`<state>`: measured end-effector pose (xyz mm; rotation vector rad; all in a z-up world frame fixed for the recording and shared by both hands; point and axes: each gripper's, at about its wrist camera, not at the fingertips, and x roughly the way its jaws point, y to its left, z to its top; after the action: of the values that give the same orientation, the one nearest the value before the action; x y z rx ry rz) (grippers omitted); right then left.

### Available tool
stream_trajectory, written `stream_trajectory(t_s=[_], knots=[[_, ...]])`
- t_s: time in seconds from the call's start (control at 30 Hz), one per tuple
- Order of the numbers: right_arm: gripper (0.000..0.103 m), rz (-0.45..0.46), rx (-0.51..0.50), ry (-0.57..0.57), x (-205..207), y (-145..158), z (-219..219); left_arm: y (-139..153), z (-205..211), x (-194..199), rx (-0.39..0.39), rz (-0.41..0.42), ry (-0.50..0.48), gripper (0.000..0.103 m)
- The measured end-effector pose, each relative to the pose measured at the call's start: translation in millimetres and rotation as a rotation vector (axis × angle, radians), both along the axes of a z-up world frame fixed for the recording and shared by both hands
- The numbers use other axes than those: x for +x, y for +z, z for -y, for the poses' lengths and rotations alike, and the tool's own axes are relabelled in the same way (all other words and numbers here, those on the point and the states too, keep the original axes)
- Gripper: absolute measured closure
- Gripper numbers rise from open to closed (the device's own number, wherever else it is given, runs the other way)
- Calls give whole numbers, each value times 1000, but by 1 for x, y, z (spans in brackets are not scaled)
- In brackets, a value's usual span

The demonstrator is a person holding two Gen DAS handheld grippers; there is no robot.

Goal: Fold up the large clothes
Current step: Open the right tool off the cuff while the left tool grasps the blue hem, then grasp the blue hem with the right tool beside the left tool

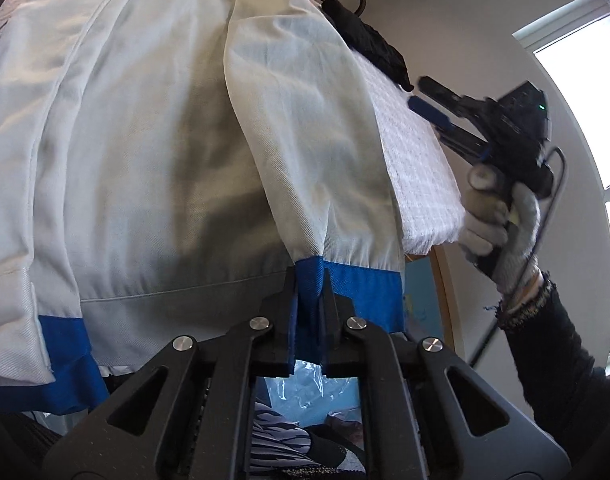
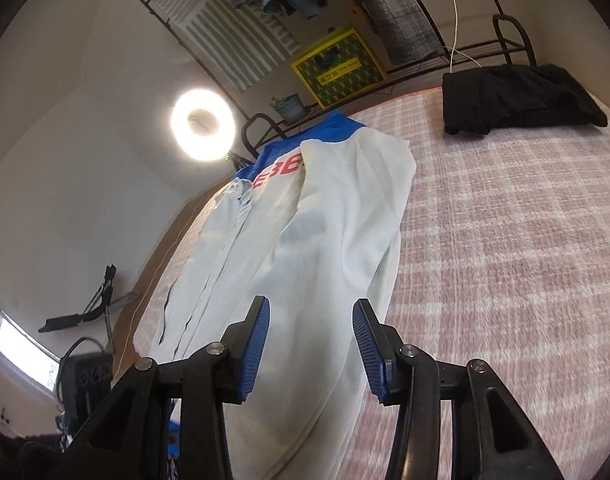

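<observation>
Jacket (image 2: 305,240): white, large, with blue collar, blue cuffs and red lettering across the upper part. Lies spread along the bed (image 2: 505,260), collar toward the far end, near the bed's left edge. One sleeve (image 1: 305,140) is folded over the body of the garment.

Cuff (image 1: 345,284): blue band at the end of that sleeve, at the near edge of the jacket. A second blue cuff (image 1: 61,344) shows at the lower left in the left wrist view.

Left gripper (image 1: 309,304): jaws pressed together, pinching the blue cuff of the folded sleeve.

Right gripper (image 2: 311,344): jaws spread, nothing between them; held above the near part of the jacket, apart from the cloth. In the left wrist view it is gripped by a gloved hand (image 1: 501,232) beside the bed's edge.

Bed: covered in a pale checked spread.

Black garment (image 2: 521,96): bundled at the far end of the bed, well apart from the jacket.

Ring light (image 2: 201,120): lit, beyond the bed's far left corner.

Yellow-framed box (image 2: 341,68): on the rack behind the bed, near a potted plant (image 2: 287,106).
</observation>
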<state>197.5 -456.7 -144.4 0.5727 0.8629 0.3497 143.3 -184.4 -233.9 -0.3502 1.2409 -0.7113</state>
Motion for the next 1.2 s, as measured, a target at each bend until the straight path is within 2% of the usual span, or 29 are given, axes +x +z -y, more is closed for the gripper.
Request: stream_trajectory(t_s=[0.3,0.4,0.5,0.57,0.67,0.73,0.83,0.93,1.0,1.1,1.13,1.17,1.2], knots=[[57,-121,41,-82,56,-42,13,3,-3,-7,29,19,-3,99],[60,-158,47,-95,70,-56,15,4,-4,-8,29,19,-7,99],[73,-163,31,-89,79,-60,12,4,-3,-9,37,19,-8,99],[91,-155,4,-79,83,-57,10,3,-1,-8,39,21,-9,99],[102,-133,-71,-70,86,-48,5,3,1,-8,34,19,-5,99],[103,-122,-144,-71,86,-36,3,5,2,-9,18,13,0,100],[103,-82,-220,-92,88,-14,9,12,3,-16,-26,17,3,100],[103,-92,-259,-59,91,-15,6,6,15,-20,40,41,-20,100],[103,-127,-261,-37,93,-24,2,-5,18,-20,46,6,-24,100],[89,-137,-217,-46,85,-26,6,-5,14,-22,44,4,-19,100],[77,-135,-187,-47,82,-25,8,-4,13,-22,37,3,-20,100],[70,-129,-171,-51,76,-23,10,-3,12,-22,31,1,-20,100],[70,-119,-168,-52,69,-19,10,-1,11,-22,28,3,-21,100]])
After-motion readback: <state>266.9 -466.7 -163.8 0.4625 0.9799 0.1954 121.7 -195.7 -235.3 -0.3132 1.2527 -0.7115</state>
